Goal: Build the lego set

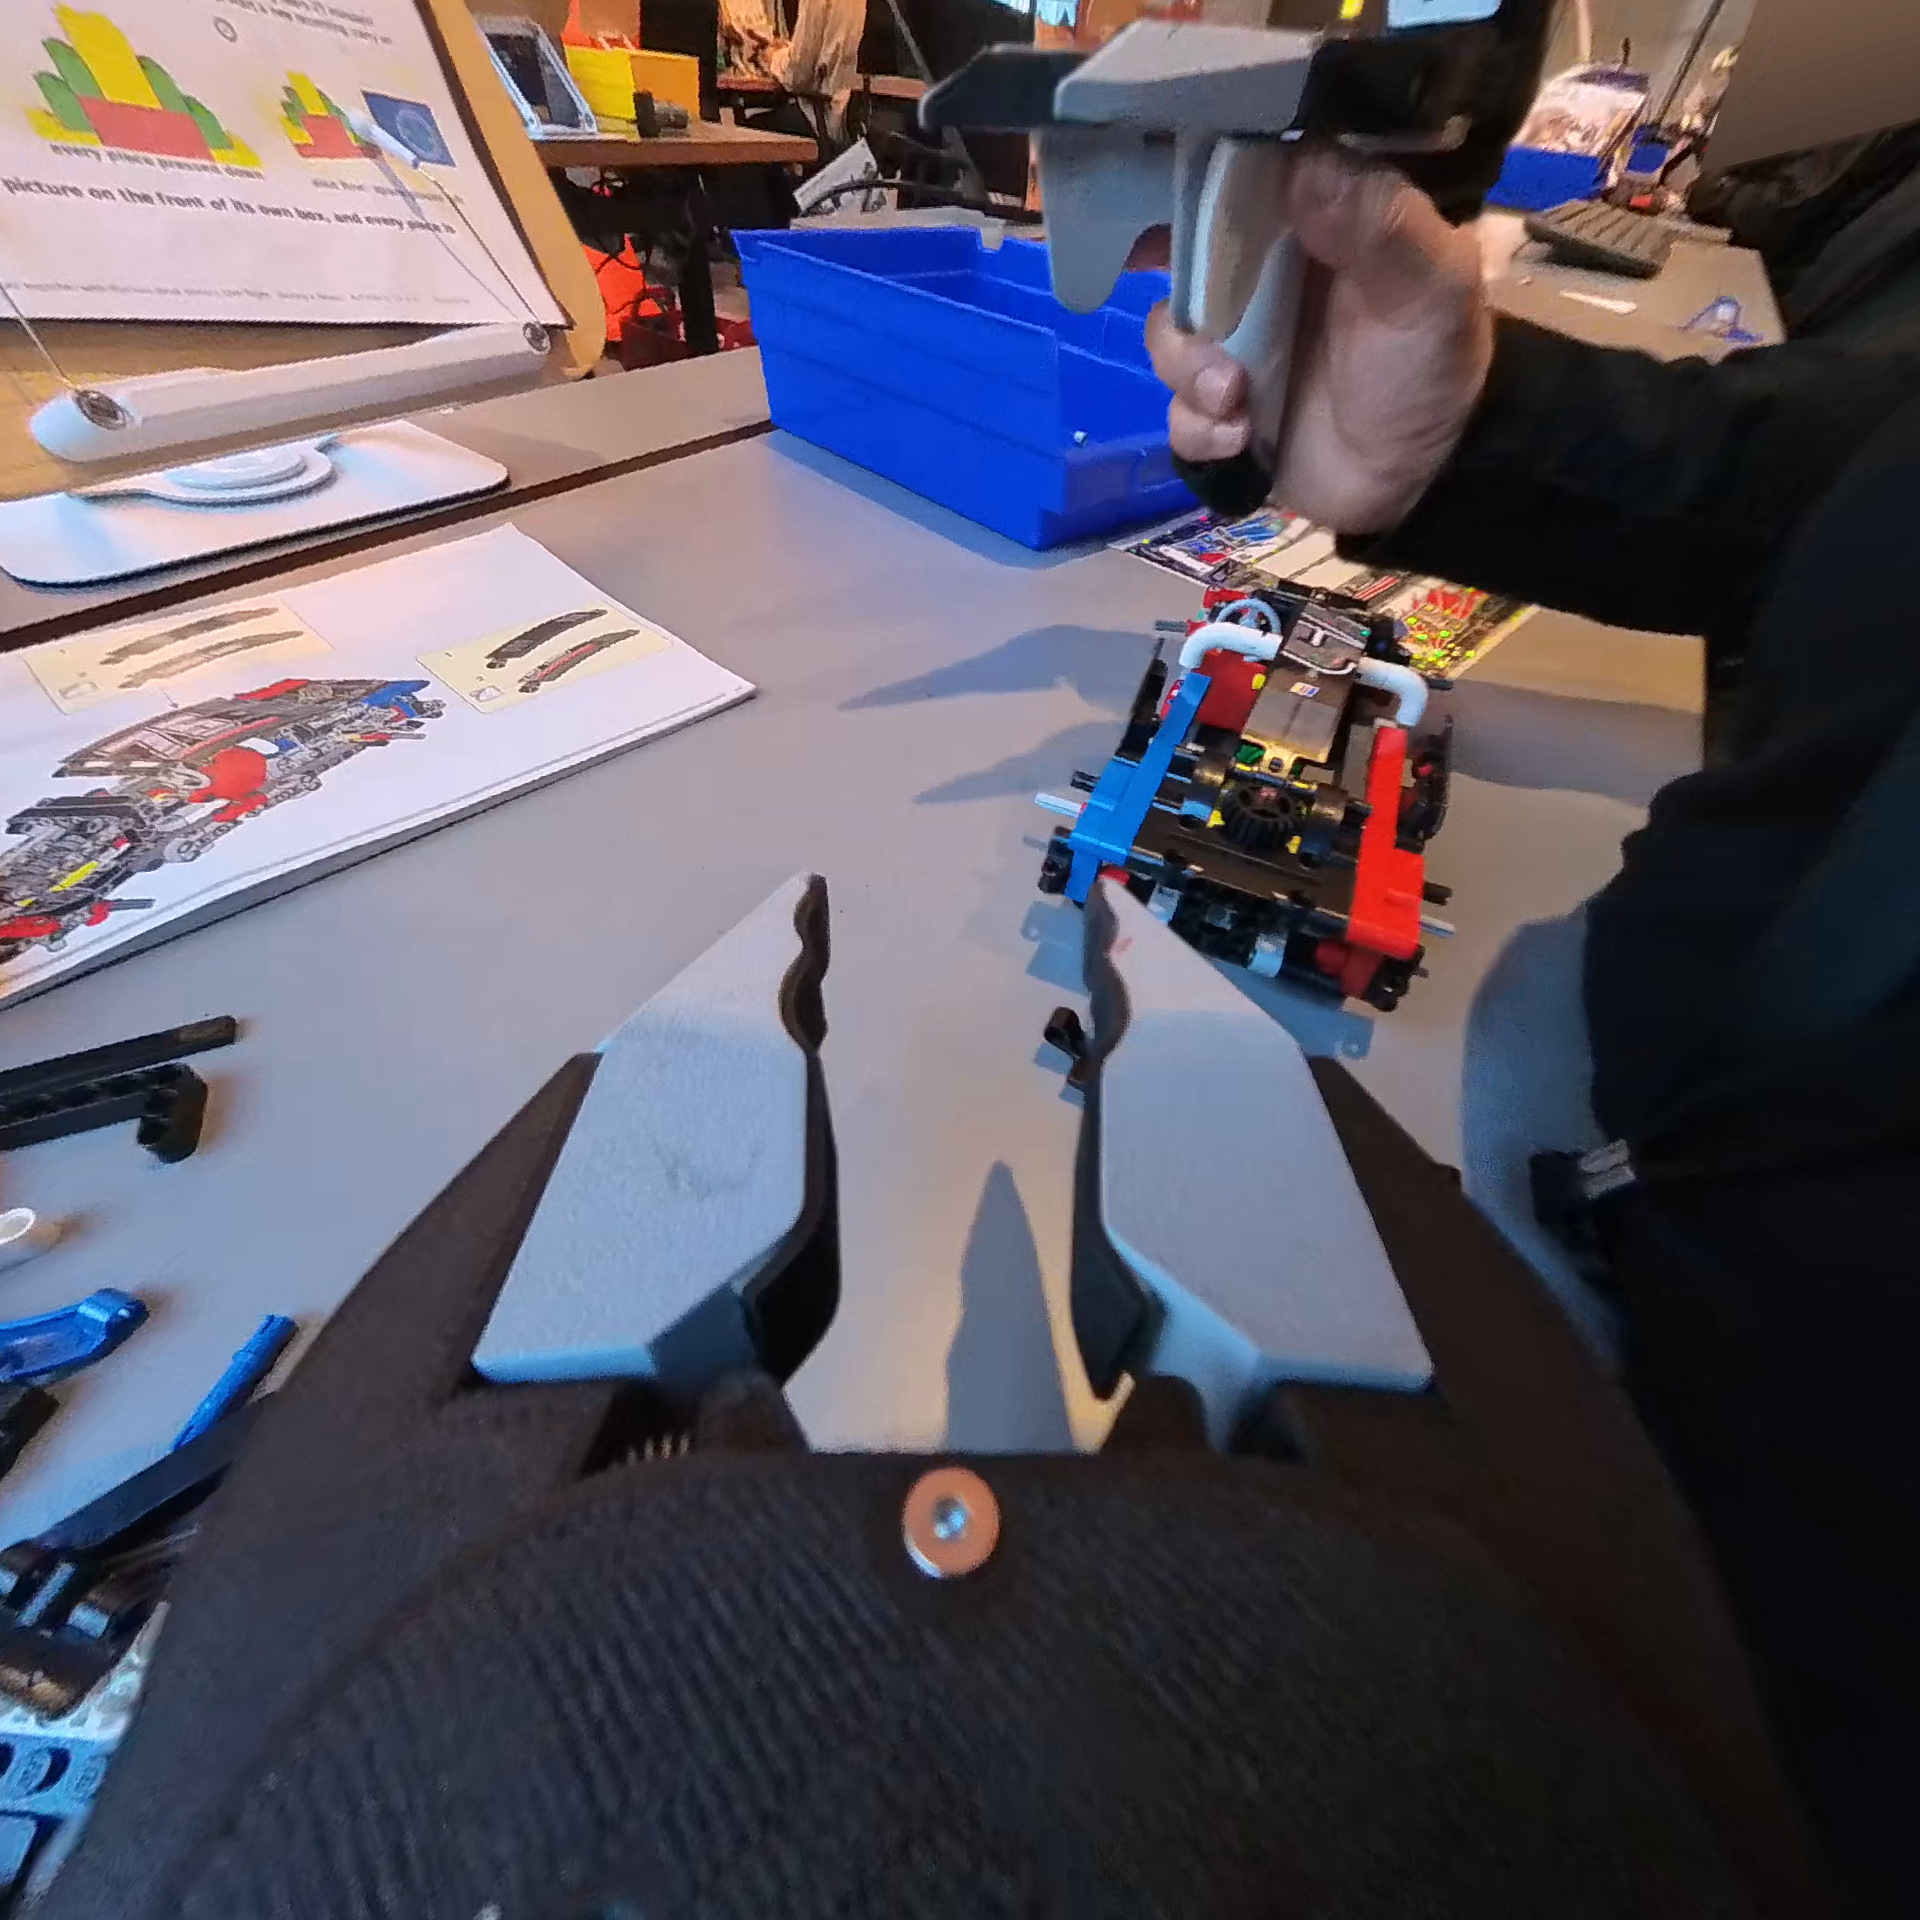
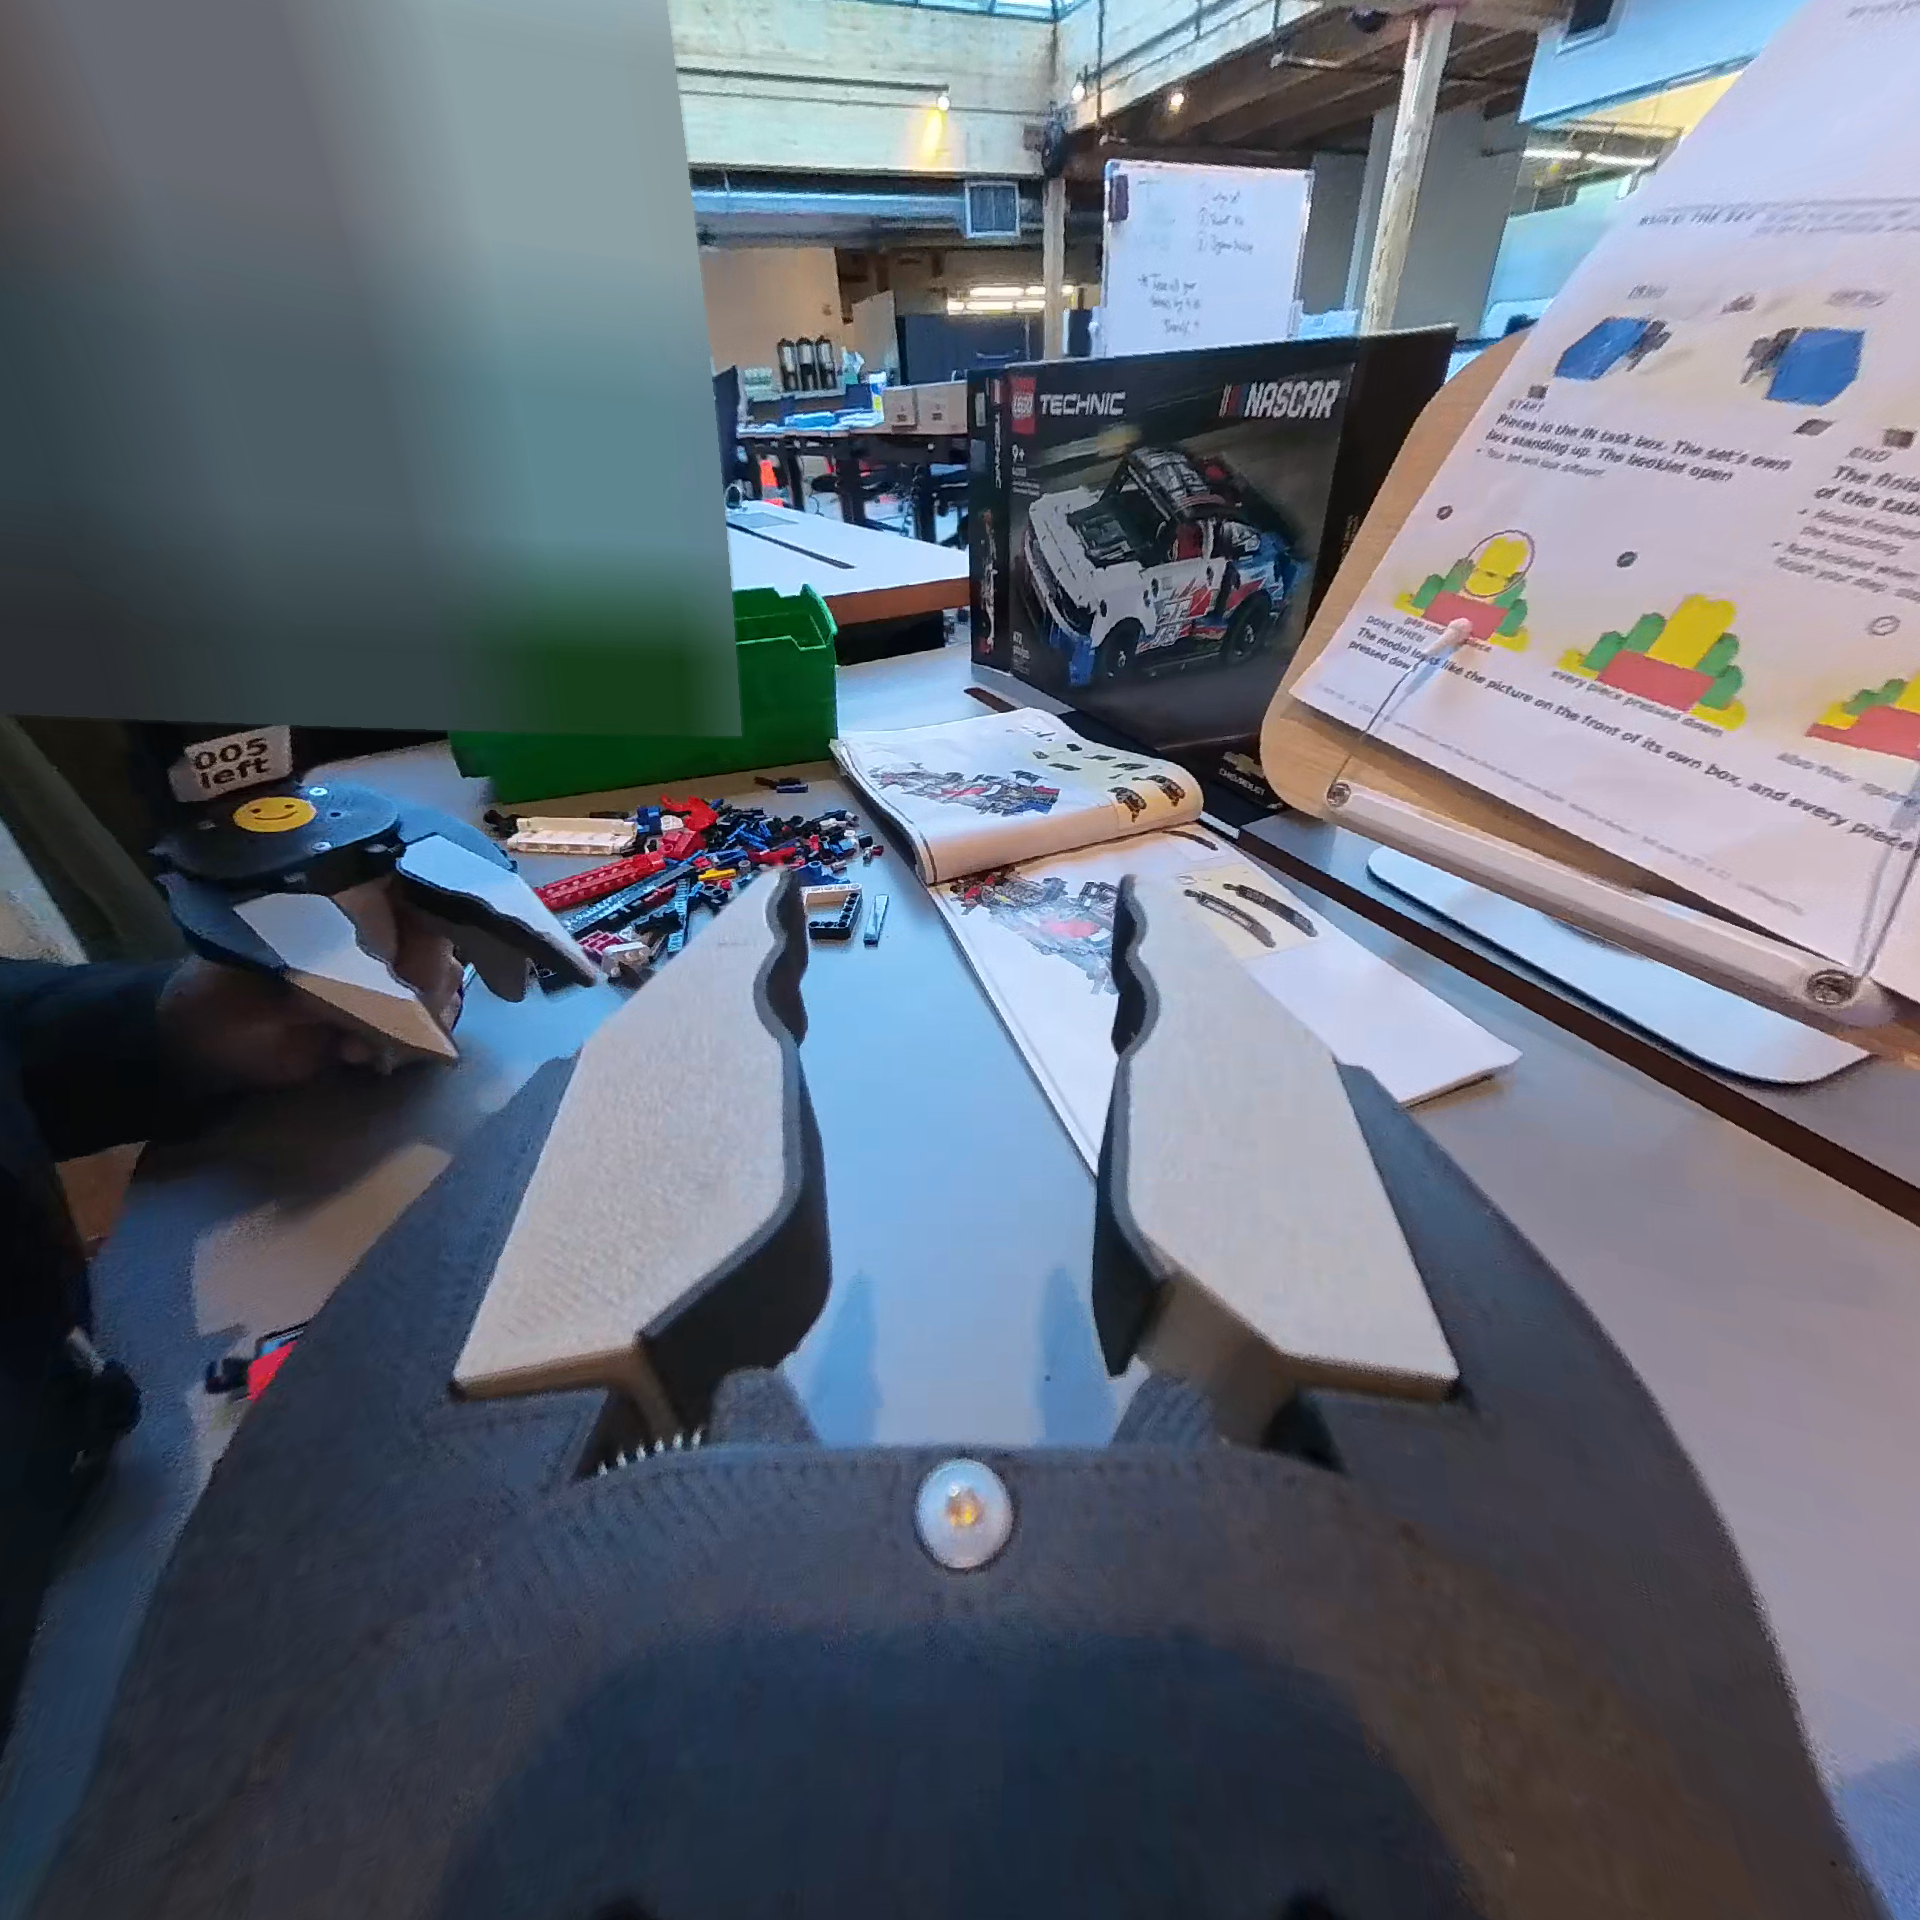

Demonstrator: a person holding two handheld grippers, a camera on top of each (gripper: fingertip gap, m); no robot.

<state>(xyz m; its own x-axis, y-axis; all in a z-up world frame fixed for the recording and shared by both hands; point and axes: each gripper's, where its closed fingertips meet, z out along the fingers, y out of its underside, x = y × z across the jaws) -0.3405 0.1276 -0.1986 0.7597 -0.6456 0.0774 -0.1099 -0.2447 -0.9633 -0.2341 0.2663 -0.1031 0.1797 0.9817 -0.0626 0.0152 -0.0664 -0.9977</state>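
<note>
Left gripper (image 1: 956, 914) gapes empty; lego car (image 1: 1262, 800) just beyond.

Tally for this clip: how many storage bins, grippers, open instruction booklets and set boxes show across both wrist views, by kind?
Bins: 2, blue bin and green bin
Grippers: 2, left gripper and right gripper
Open instruction booklets: 1, the booklet
Set boxes: 1, the set box
Total: 6
</note>
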